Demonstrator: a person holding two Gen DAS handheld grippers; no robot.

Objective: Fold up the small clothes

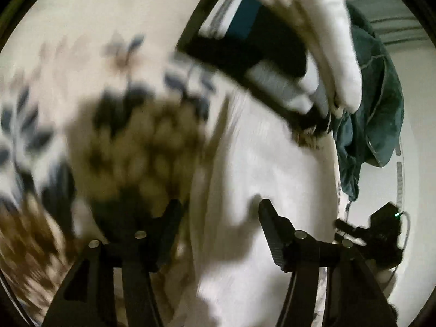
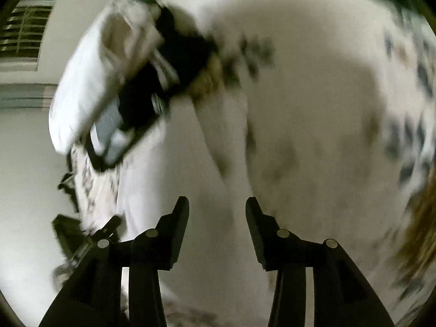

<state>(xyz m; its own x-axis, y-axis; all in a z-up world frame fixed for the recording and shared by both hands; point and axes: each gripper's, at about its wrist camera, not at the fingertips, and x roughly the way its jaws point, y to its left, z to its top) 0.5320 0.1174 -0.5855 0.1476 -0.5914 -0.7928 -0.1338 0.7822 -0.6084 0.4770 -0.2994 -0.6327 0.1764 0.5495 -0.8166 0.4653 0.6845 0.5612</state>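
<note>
The left hand-held gripper (image 1: 218,212) hangs with jaws apart over a white garment (image 1: 261,169) (blurred) on floral bedding (image 1: 81,62), a teal cloth (image 1: 378,109) beside it.

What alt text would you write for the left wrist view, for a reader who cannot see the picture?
The open left gripper hangs empty above a white cloth on a floral bedsheet, all blurred by motion. To the left lies a brown patterned garment; above are a black basket holding pale folded clothes and a dark teal garment.
</note>
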